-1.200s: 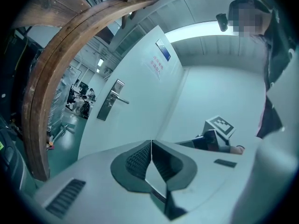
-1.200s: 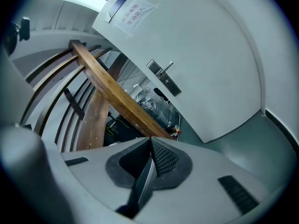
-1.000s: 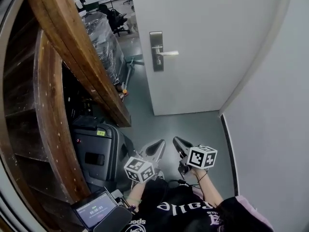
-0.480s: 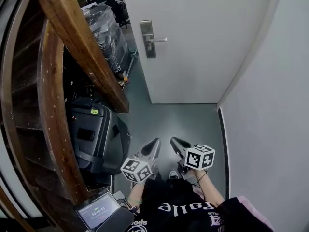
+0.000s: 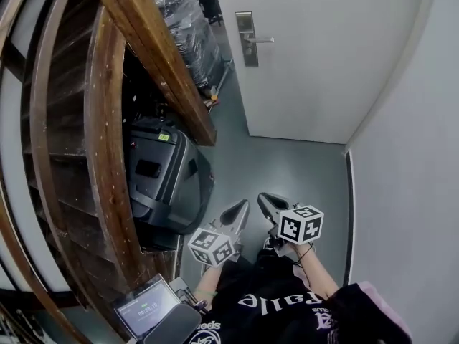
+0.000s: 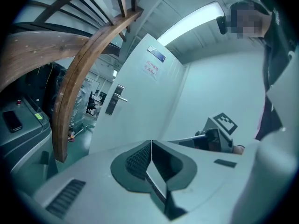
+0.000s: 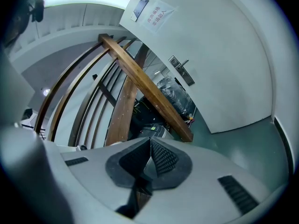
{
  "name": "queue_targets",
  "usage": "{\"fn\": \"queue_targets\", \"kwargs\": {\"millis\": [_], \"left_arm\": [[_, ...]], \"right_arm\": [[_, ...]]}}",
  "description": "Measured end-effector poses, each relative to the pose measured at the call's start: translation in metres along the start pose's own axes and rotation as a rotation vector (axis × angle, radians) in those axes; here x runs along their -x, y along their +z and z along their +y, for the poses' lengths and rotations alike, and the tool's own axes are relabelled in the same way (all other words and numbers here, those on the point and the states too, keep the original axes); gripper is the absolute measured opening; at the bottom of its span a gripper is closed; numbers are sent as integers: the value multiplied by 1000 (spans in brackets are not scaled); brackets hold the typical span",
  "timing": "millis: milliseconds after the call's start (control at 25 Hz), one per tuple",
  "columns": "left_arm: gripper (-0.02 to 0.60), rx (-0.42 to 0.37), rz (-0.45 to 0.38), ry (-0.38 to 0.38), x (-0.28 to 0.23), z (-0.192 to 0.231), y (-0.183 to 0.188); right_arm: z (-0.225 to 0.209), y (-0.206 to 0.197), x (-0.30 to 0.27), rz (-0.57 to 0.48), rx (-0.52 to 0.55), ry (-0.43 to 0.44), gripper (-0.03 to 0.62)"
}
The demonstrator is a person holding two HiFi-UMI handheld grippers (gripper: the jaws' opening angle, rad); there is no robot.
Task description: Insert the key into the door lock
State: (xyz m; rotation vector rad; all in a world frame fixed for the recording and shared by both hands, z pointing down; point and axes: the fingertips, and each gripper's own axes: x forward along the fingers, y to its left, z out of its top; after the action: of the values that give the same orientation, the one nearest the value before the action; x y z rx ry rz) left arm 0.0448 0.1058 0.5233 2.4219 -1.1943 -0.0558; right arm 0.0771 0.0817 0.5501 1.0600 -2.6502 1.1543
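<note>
The white door (image 5: 323, 56) stands at the far end of the grey floor, with its metal lock plate (image 5: 247, 38) and lever handle (image 5: 262, 41) near its left edge. My left gripper (image 5: 242, 206) and right gripper (image 5: 265, 198) hang low in front of the person, side by side, well short of the door. Both are shut, and nothing shows between the pads. No key is visible in any view. The left gripper view shows its shut jaws (image 6: 150, 149) and the lock plate (image 6: 115, 100) far off. The right gripper view shows its shut jaws (image 7: 150, 146) and the lock plate (image 7: 180, 72).
A curved wooden stair beam (image 5: 154, 56) runs along the left. Beneath it stands a dark grey case (image 5: 166, 178). A plastic-wrapped pallet (image 5: 188, 27) sits left of the door. A white wall (image 5: 409, 156) closes the right side. A small screen (image 5: 146, 307) shows at the bottom left.
The head view has swung, so the door and lock plate now sit higher and further right. Both grippers stay low, shut and close together.
</note>
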Motion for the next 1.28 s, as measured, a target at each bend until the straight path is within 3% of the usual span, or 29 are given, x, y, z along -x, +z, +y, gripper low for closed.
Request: {"fn": "queue_targets", "kwargs": {"millis": [440,840,1280], "left_arm": [[9,-84,23,-47,69,-5,-4],[9,-47,68,-70,166,17,-37],[9,-41,84,-139,197,3,-58]], "right_arm": [[61,-41,-6,-16,39,-24,25],[124,-108,-6,-68,18,-88,24],[147,-148,15,-76,19,-152,23]]}}
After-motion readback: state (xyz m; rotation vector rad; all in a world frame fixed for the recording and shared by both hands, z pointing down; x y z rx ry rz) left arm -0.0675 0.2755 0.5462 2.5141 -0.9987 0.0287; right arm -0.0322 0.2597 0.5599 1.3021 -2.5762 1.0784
